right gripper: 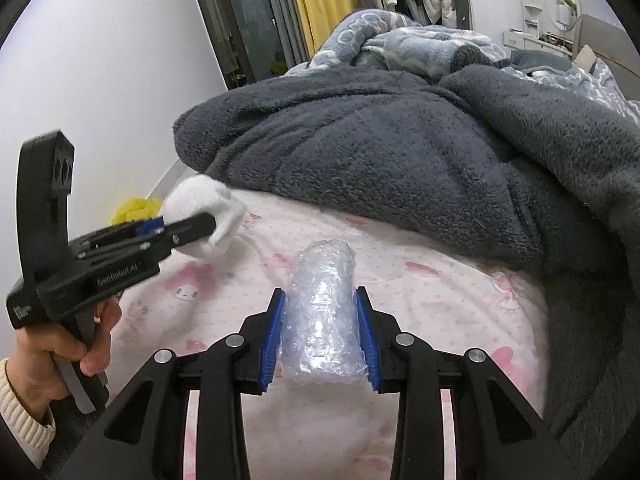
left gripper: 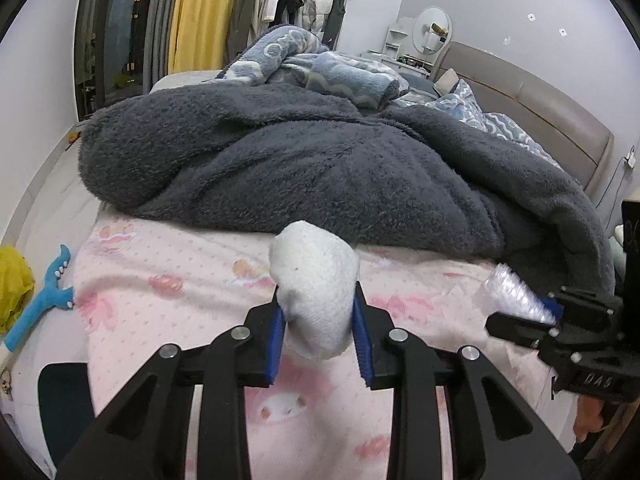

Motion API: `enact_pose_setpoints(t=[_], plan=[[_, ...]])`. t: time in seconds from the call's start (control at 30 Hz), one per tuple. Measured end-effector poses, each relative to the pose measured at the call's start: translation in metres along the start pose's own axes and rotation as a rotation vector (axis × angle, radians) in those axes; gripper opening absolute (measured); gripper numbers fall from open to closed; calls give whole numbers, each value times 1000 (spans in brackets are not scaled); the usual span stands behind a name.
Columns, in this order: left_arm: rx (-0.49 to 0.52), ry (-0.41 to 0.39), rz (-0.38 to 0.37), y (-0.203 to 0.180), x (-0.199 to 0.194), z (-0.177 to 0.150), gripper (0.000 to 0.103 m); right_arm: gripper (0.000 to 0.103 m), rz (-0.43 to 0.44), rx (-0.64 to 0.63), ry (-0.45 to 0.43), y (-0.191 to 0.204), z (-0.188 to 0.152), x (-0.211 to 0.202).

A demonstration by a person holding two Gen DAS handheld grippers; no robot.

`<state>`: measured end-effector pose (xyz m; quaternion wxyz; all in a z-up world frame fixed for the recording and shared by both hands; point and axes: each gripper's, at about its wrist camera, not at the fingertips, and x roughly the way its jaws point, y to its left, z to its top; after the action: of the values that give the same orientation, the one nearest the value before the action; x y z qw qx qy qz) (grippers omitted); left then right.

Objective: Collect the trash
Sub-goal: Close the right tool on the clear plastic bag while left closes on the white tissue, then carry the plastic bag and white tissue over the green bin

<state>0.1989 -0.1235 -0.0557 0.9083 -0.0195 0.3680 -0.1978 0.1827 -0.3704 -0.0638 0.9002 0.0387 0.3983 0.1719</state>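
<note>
My left gripper (left gripper: 319, 312) is shut on a crumpled white paper towel (left gripper: 316, 288) and holds it above the pink bed sheet (left gripper: 168, 280). It shows from the side in the right wrist view (right gripper: 192, 224), with the white towel (right gripper: 200, 208) in it. My right gripper (right gripper: 320, 312) is shut on a roll of clear bubble wrap (right gripper: 324, 312), also above the sheet (right gripper: 440, 292). In the left wrist view the right gripper (left gripper: 532, 312) is at the right edge with the bubble wrap (left gripper: 512, 292) in it.
A dark grey fleece blanket (left gripper: 320, 160) is heaped across the bed behind both grippers, with a blue patterned blanket (left gripper: 320, 64) further back. On the floor at the left lie a yellow bag (left gripper: 12, 280) and a blue toy (left gripper: 44, 300). A headboard (left gripper: 540, 108) stands at the right.
</note>
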Motion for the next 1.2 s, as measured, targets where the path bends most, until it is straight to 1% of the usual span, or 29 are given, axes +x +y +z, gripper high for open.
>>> enact_pose_setpoints(t=[0.2, 0.3, 0.43, 0.57, 0.73, 0.83, 1.2], plan=[[-26, 14, 46, 17, -14, -8, 32, 35, 21, 48, -25, 14, 0, -10], [-45, 13, 56, 24, -21, -12, 32, 35, 34, 49, -33, 26, 0, -13], [-43, 13, 70, 28, -29, -17, 33, 35, 58, 49, -46, 43, 1, -18], [-54, 18, 78, 36, -34, -19, 33, 35, 57, 31, -52, 58, 3, -19], [-74, 7, 95, 52, -45, -20, 33, 35, 59, 27, -40, 70, 7, -10], [-100, 7, 117, 68, -50, -22, 33, 35, 68, 23, -37, 79, 9, -4], [-184, 40, 203, 127, -60, -38, 33, 35, 109, -47, -12, 128, 19, 22]])
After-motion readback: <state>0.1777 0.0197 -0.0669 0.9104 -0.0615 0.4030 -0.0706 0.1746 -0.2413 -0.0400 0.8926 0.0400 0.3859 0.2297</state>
